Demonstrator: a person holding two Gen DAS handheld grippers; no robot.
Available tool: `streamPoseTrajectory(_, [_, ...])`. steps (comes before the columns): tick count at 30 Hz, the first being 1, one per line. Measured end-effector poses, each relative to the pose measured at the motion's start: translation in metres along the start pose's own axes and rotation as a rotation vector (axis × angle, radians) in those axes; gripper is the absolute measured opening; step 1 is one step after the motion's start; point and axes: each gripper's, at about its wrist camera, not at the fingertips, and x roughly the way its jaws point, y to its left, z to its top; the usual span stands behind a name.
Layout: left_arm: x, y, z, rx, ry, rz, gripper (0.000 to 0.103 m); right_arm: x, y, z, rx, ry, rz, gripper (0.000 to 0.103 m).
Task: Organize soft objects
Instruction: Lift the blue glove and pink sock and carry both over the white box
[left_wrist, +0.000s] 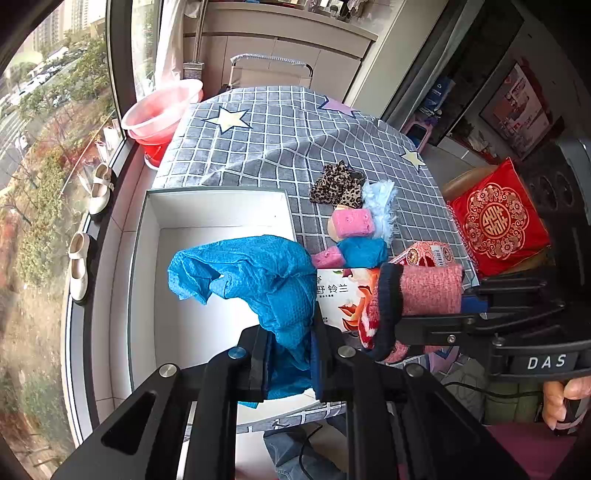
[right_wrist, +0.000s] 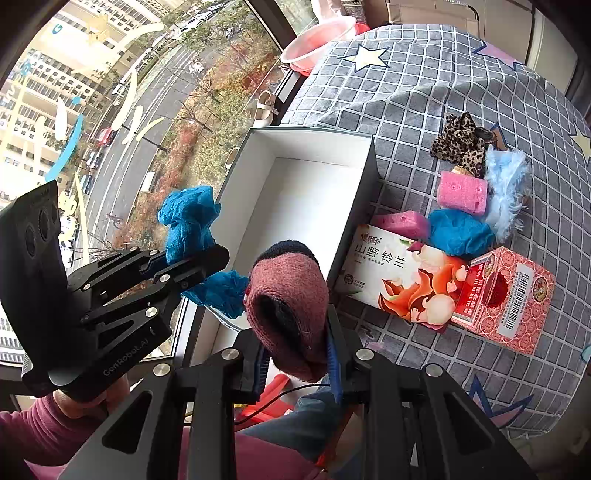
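Note:
My left gripper (left_wrist: 290, 325) is shut on a blue waffle cloth (left_wrist: 251, 273) and holds it above the open white box (left_wrist: 177, 210); it also shows in the right wrist view (right_wrist: 192, 225). My right gripper (right_wrist: 297, 332) is shut on a pink knitted sock with a dark cuff (right_wrist: 291, 302), held near the box's front corner; the sock shows in the left wrist view (left_wrist: 417, 295). On the checked tablecloth (left_wrist: 266, 140) lie a leopard-print fabric (right_wrist: 461, 144), a pale blue fluffy piece (right_wrist: 506, 184), two pink sponges (right_wrist: 463, 194), and another blue cloth (right_wrist: 460, 232).
Two printed cartons (right_wrist: 406, 280) (right_wrist: 506, 299) lie right of the box. A pink basin (left_wrist: 162, 107) stands at the table's far left by the window. White shoes (left_wrist: 99, 188) sit on the sill. A red cushion (left_wrist: 495, 221) lies at the right.

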Motion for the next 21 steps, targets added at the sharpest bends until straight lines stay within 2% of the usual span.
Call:
streamPoseTrajectory(9, [-0.005, 0.014, 0.000, -0.033, -0.013, 0.028, 0.017, 0.005, 0.004, 0.010, -0.012, -0.004, 0.009, 0.027])
streamPoseTrajectory(21, [0.003, 0.035, -0.009, -0.090, 0.012, 0.073, 0.017, 0.016, 0.016, 0.016, -0.042, 0.029, 0.018, 0.027])
